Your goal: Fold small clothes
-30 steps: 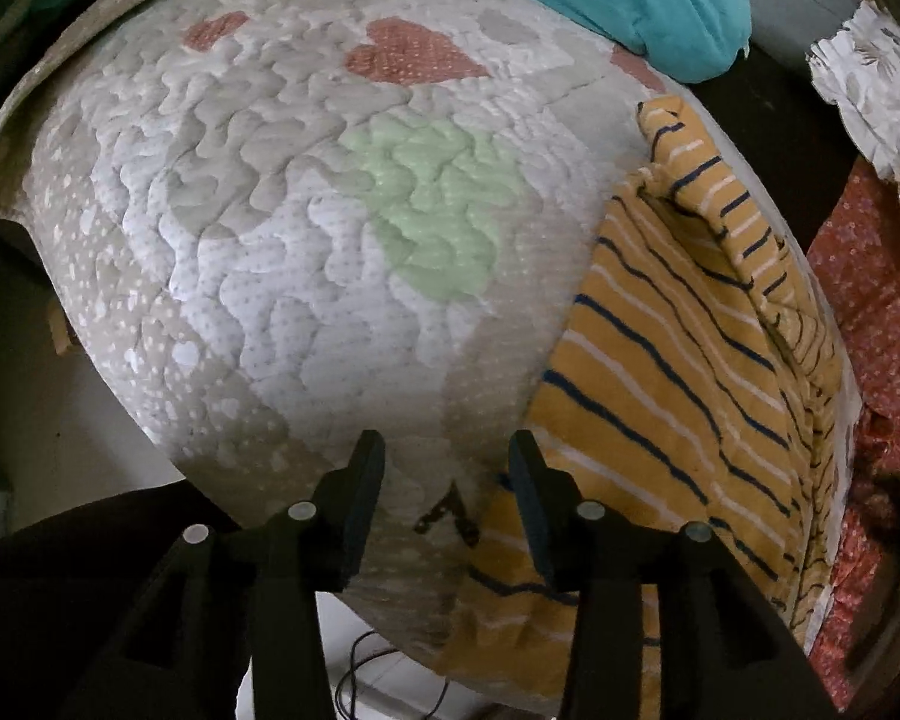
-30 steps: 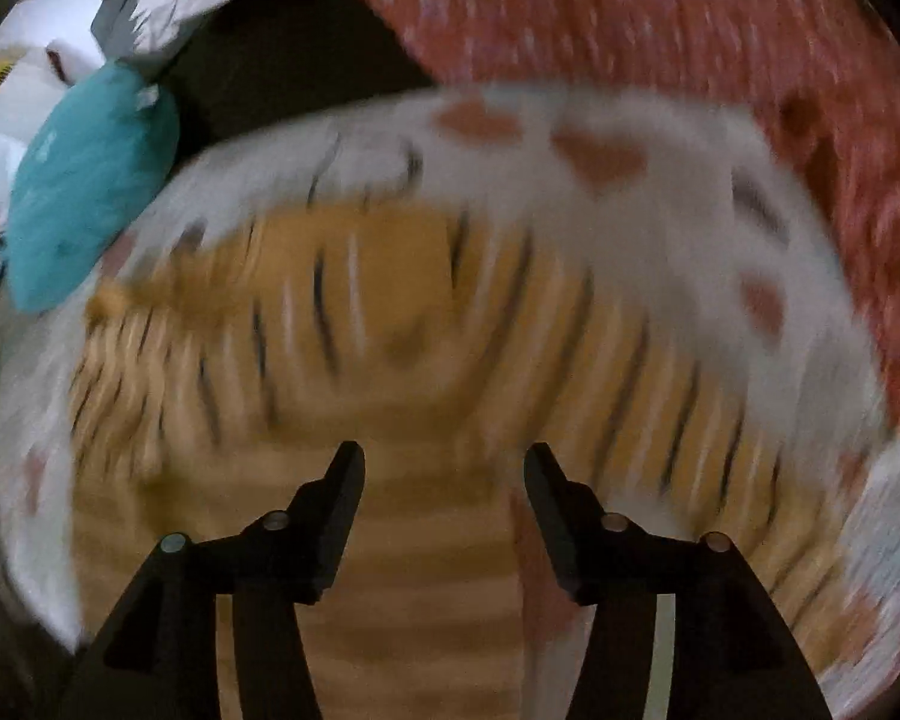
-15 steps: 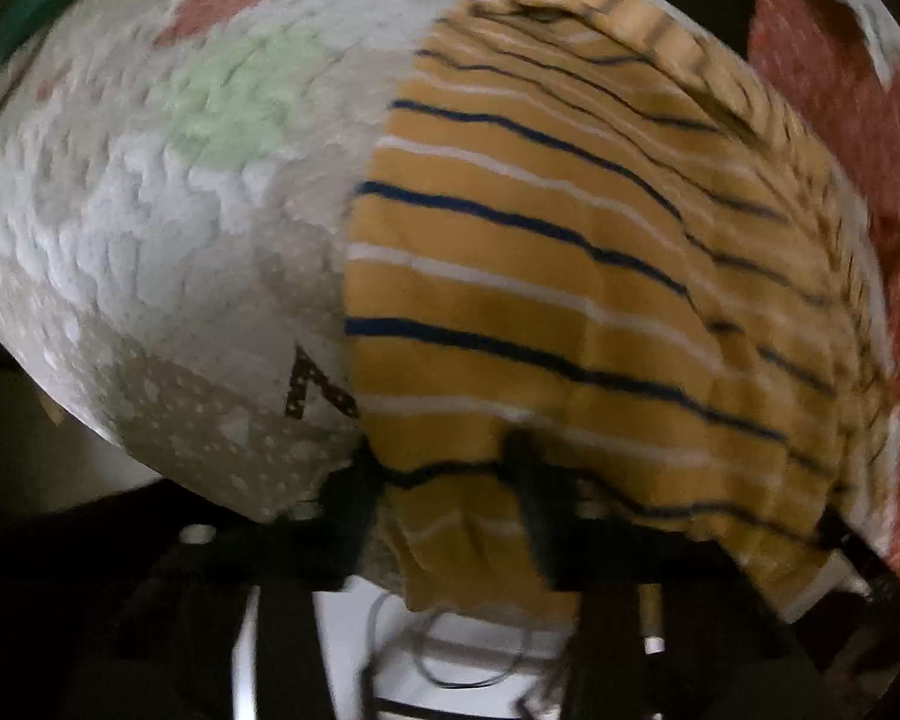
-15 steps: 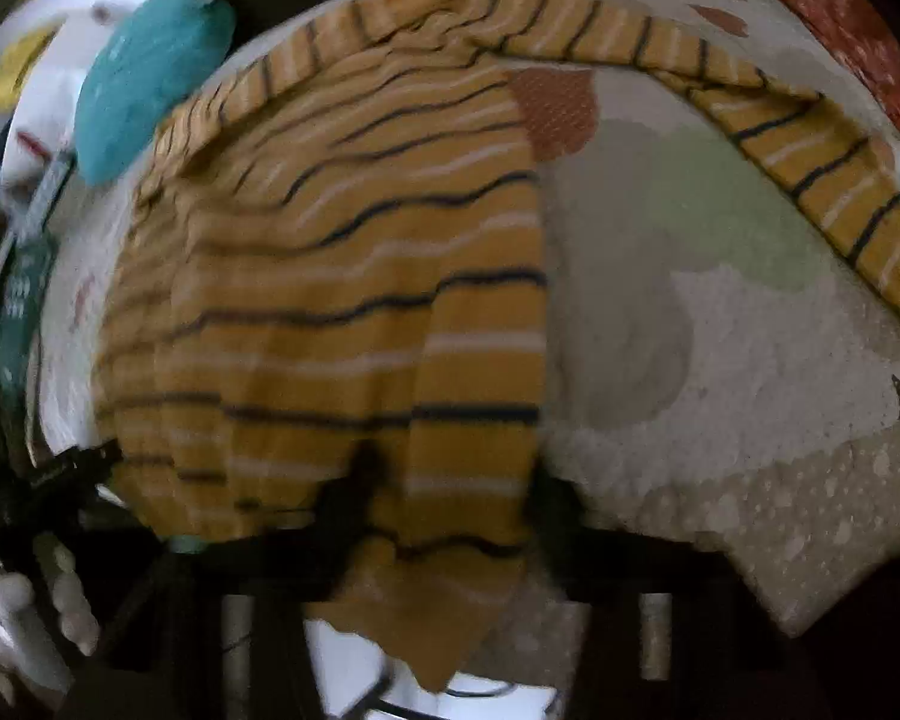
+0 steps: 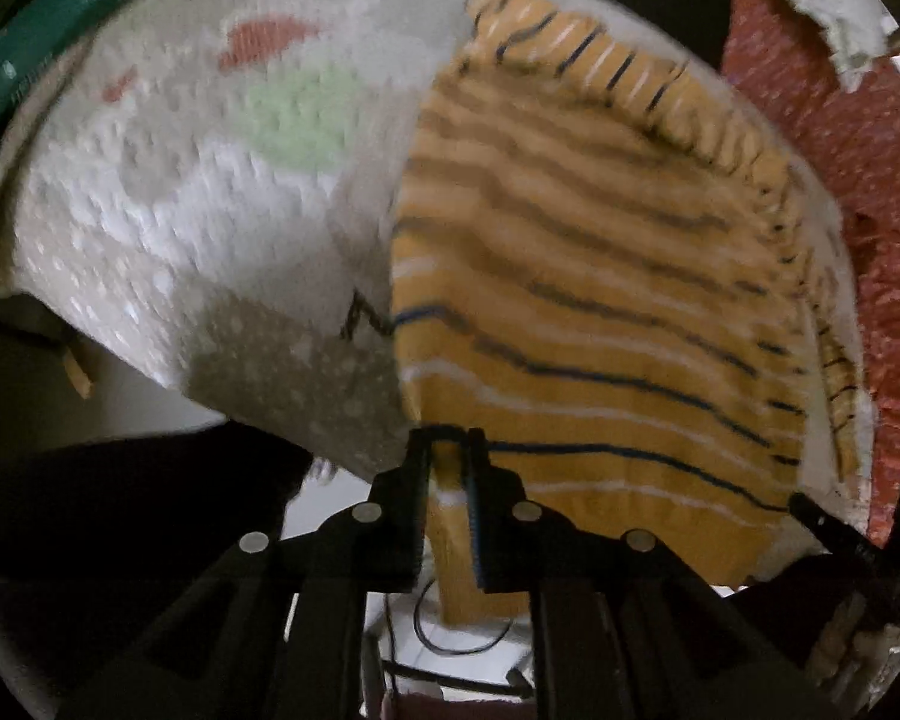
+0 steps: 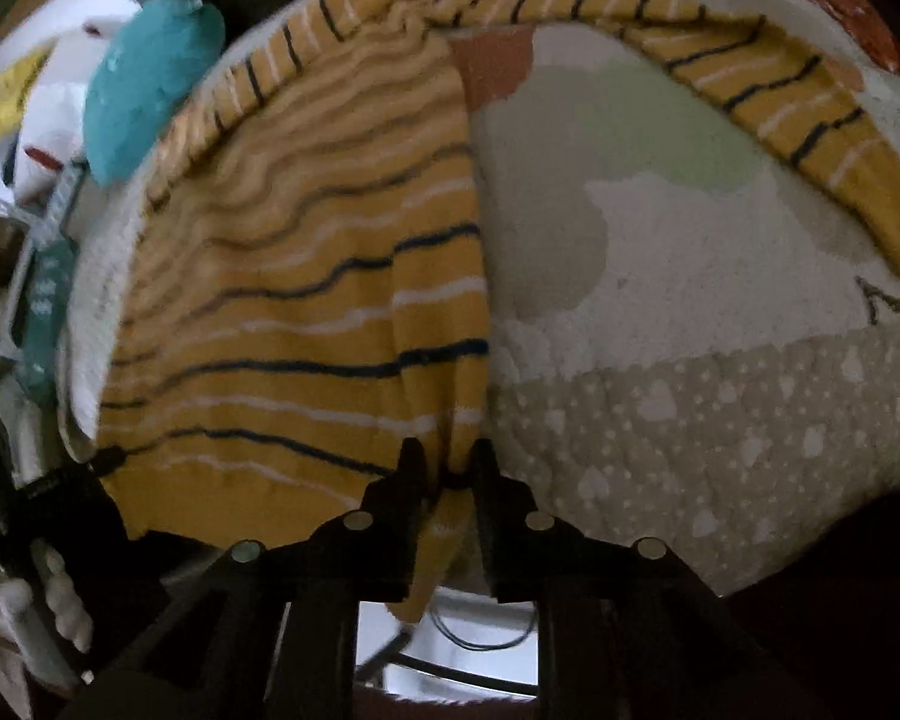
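Both grippers now pinch the striped shirt (image 5: 570,300), left gripper (image 5: 449,456) closing, right gripper (image 6: 448,468) loosening, so its hem may slip out.

Both fisheye views dim, soft daylight probably from above. Motion blur smears the striped garment (image 5: 600,312), worst in left view. Edges bowed, corners black, foreground underexposed.

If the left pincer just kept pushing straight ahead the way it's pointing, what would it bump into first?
Its jaws are closing on the hem of the yellow striped top, so the left gripper would push into that cloth first, probably pressing it onto the quilted mat beneath; depth is unclear.
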Demonstrator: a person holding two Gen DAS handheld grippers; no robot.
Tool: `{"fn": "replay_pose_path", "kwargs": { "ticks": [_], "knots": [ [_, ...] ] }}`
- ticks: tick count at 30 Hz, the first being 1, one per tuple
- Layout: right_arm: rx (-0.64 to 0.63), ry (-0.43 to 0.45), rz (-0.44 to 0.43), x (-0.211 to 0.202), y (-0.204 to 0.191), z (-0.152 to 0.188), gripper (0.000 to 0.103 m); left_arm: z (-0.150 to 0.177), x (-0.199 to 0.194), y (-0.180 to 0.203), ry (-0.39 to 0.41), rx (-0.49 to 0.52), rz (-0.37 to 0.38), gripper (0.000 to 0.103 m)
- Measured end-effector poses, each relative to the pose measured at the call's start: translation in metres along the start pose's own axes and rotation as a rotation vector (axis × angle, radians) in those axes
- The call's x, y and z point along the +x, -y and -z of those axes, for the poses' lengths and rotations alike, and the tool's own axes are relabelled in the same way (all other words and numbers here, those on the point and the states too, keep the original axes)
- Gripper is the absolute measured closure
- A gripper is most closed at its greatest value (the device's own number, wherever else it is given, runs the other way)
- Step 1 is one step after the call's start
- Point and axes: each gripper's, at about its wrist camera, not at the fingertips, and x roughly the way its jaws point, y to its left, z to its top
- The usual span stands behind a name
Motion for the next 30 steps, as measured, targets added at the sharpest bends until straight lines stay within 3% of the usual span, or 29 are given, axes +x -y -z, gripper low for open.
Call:
{"fn": "replay_pose_path", "kwargs": {
  "ticks": [2,4,9,14,16,20,23,24,25,27,30],
  "knots": [
    [-0.02,0.074,0.0,-0.016,-0.005,-0.016,0.079,-0.006,-0.019,0.003,0.044,0.018,0.018,0.085],
    [-0.026,0.132,-0.038,-0.025,-0.013,-0.045,0.075,-0.027,-0.031,0.003,0.071,0.027,0.039,0.067],
    [-0.011,0.271,-0.044,-0.013,-0.036,-0.132,0.064,-0.123,0.003,0.037,0.087,0.068,0.046,0.065],
    [0.17,0.225,-0.159,0.048,-0.046,-0.227,0.061,-0.225,0.045,0.051,0.093,0.085,0.053,0.061],
    [0.222,0.206,-0.171,0.071,-0.048,-0.249,0.061,-0.266,0.068,0.065,0.086,0.097,0.031,0.06],
    [0.272,0.171,-0.148,0.108,-0.051,-0.276,0.06,-0.321,0.118,0.094,0.028,0.134,0.023,0.06],
    [0.278,0.185,-0.139,0.121,-0.054,-0.285,0.059,-0.342,0.156,0.104,-0.006,0.155,-0.073,0.06],
    [0.262,0.19,-0.149,0.122,-0.056,-0.287,0.062,-0.346,0.166,0.102,-0.013,0.135,-0.111,0.06],
    [0.227,0.184,-0.173,0.122,-0.061,-0.291,0.092,-0.348,0.172,0.098,-0.014,0.102,-0.115,0.06],
    [0.212,0.186,-0.184,0.116,-0.061,-0.291,0.096,-0.348,0.171,0.096,0.01,0.073,-0.107,0.06],
    [0.216,0.232,-0.205,0.09,-0.05,-0.275,0.097,-0.341,0.17,0.102,0.034,0.117,-0.14,0.06]
  ]
}}
